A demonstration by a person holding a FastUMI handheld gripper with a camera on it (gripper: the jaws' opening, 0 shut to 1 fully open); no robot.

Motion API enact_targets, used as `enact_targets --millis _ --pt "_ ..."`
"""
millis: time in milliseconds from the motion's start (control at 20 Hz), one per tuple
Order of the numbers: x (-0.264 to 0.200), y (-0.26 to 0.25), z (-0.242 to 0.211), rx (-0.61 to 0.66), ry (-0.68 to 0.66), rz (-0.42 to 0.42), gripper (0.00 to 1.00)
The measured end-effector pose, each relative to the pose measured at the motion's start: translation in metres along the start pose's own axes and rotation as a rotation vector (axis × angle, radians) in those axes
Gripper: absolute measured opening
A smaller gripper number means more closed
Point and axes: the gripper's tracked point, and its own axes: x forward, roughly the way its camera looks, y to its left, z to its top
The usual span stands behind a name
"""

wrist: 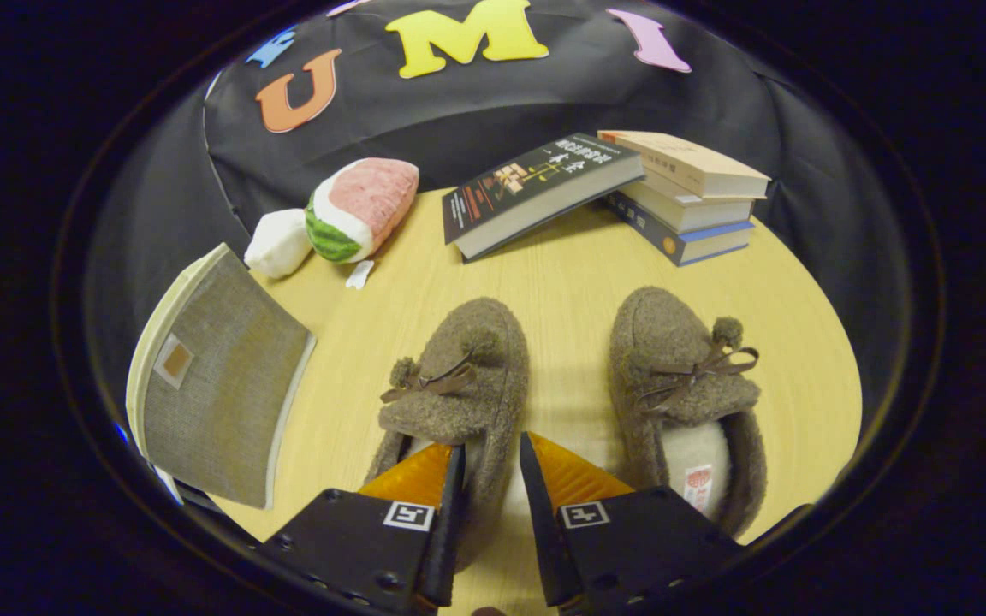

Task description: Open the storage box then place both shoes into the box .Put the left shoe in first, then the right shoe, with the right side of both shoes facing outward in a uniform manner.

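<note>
Fingers of the gripper (493,479) are set close together about the side wall at the heel of the left shoe (459,385); whether both press on it cannot be told from this view, a narrow gap being seen between them.

Gripper view, items as found:

1. Left shoe: a brown fleece slipper with a ribbon bow and pompom, lying flat on the wooden table (561,274), toe pointing away from the fingers, heel opening partly covered by them.
2. Right shoe (686,393): a matching slipper, set beside the first and apart from it, likewise flat, with its pale lining and a small label exposed. It is not touched.
3. Storage box (215,385): a grey fabric-covered item with a pale edge, standing near the left shoe on the side away from the right shoe. It is judged to be the box or its lid; whether it is open cannot be told.
4. Plush watermelon slice (360,210) and a white plush piece (277,244), beyond the box.
5. Stack of books (681,201), with one dark-covered book (536,188) leaning on it, beyond the shoes.

Progress: neither shoe is in the box. Both placements are left to do; the left shoe appears to be the item in hand.
</note>
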Motion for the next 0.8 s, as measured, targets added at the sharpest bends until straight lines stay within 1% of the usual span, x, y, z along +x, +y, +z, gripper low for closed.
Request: enact_targets --millis 50,100,150,200,250,350,450,650,800 --pt "0.003 -0.003 -0.001 0.013 0.016 -0.014 0.39" --pt "-0.002 -0.005 0.002 0.043 0.006 -0.023 0.23" --pt "0.004 -0.006 -0.005 0.054 0.021 -0.021 0.07" --pt "0.001 -0.006 -0.005 0.059 0.024 -0.027 0.08" --pt "0.002 -0.006 -0.002 0.07 0.028 -0.03 0.01" --pt "-0.001 -0.005 -0.003 0.106 0.045 -0.028 0.01" --pt "-0.011 0.003 0.0 0.162 0.059 -0.007 0.0" --pt "-0.049 0.023 0.021 0.21 0.022 0.022 0.0" --pt "-0.083 0.05 0.041 0.254 -0.015 0.048 0.0"
